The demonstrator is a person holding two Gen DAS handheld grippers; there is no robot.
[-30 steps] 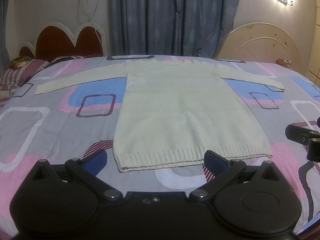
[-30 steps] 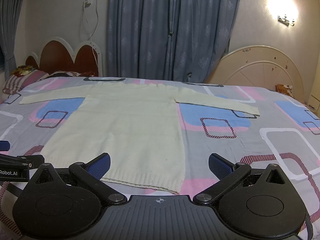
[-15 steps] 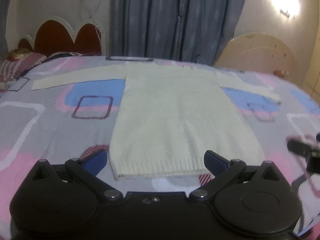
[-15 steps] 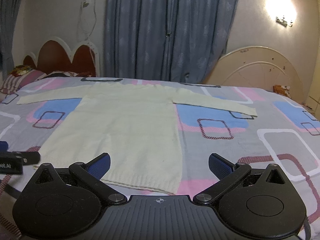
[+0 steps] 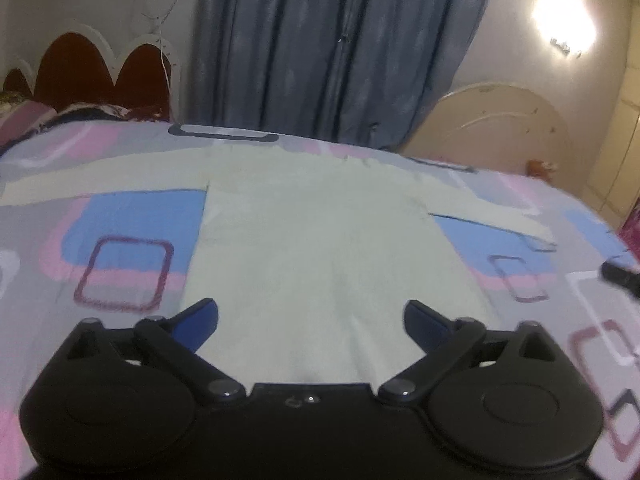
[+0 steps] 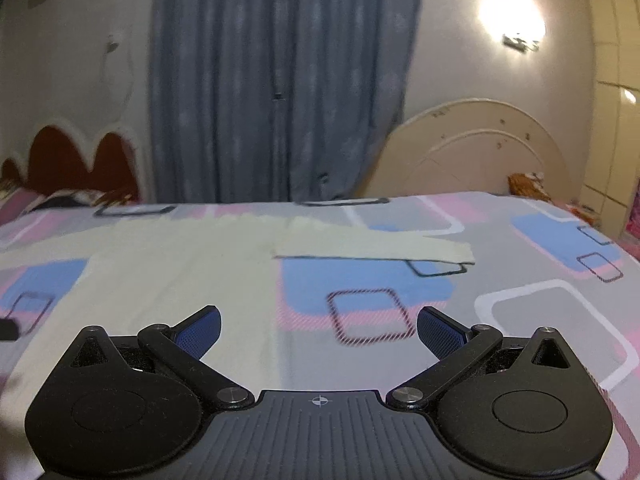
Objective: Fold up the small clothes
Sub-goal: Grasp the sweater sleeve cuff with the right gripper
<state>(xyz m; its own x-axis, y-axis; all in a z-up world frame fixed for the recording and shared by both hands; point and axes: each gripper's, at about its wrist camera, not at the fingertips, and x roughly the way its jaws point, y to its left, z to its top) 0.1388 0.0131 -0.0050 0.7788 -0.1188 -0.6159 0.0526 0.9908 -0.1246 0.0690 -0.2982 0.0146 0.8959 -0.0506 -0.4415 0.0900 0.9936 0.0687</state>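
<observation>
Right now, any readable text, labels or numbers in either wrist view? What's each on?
None readable in either view.
Black plastic body of the right tongs: only a small crosshair mark, no lettering.
Cream arched wooden board against the wall: small dark marks near its top, too blurred to read.
Pale cream knit sweater: no label visible.

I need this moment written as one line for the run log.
garment: cream sweater flat on bed, sleeves spread | left gripper: closing, pads off cloth | right gripper: open, empty | fold: not started

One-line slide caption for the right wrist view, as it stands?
Open right gripper above the patterned bedspread, cream sweater spread flat, one sleeve stretched out ahead.
</observation>
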